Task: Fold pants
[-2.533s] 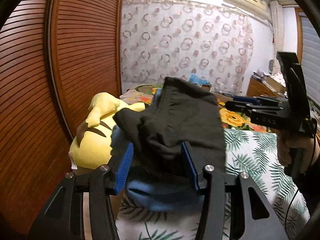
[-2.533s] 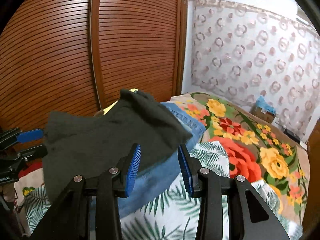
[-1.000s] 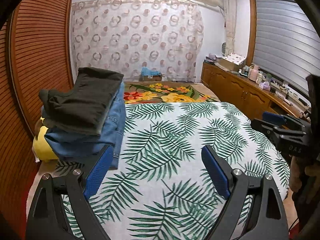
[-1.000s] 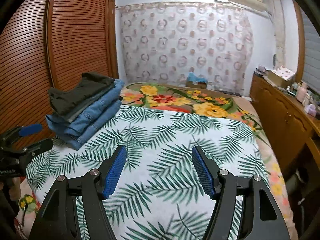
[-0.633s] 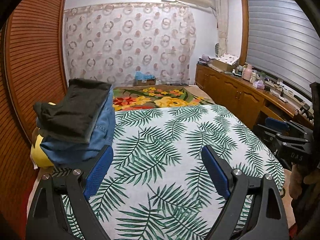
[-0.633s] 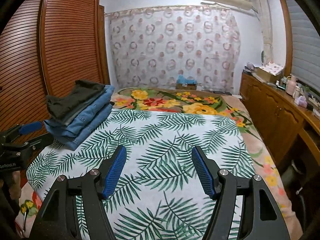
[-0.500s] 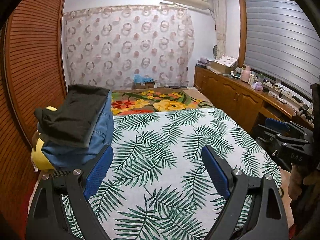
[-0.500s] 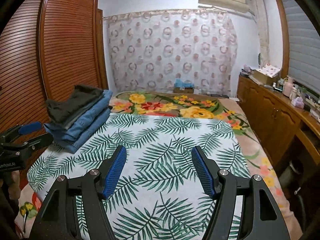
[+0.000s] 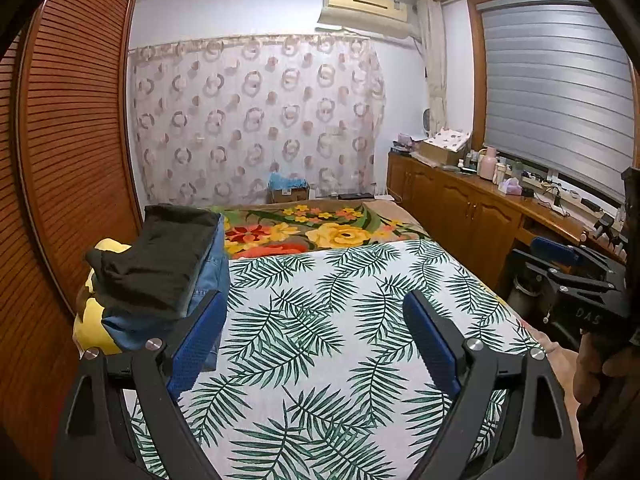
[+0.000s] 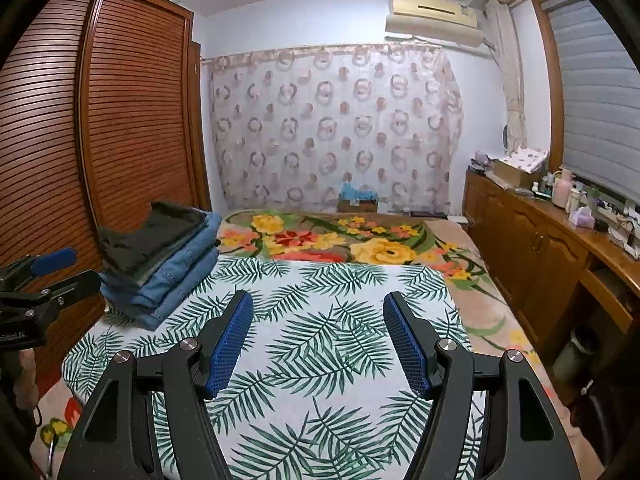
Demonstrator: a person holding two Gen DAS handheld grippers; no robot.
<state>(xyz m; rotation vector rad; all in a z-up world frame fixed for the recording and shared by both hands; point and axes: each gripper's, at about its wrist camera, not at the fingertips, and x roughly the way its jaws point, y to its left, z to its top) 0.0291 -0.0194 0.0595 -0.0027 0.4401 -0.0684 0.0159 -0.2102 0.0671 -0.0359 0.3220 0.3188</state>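
Both hand-held grippers (image 9: 316,332) (image 10: 318,334) empty, folded pants (image 10: 154,236) far left.

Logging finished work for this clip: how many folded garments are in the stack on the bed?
3, as far as the layers show: dark pants on top, jeans beneath, more jeans at the bottom. The stack sits at the bed's left edge; thin items may be hidden.

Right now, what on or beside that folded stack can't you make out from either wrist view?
- Yellow plush toy: left wrist view, mostly buried under the stack; absent from the right view.
- Jeans: how many pairs, fold edges merge.
- Dark pants: underside hidden.
- Bed: near edge cut off by the frame.
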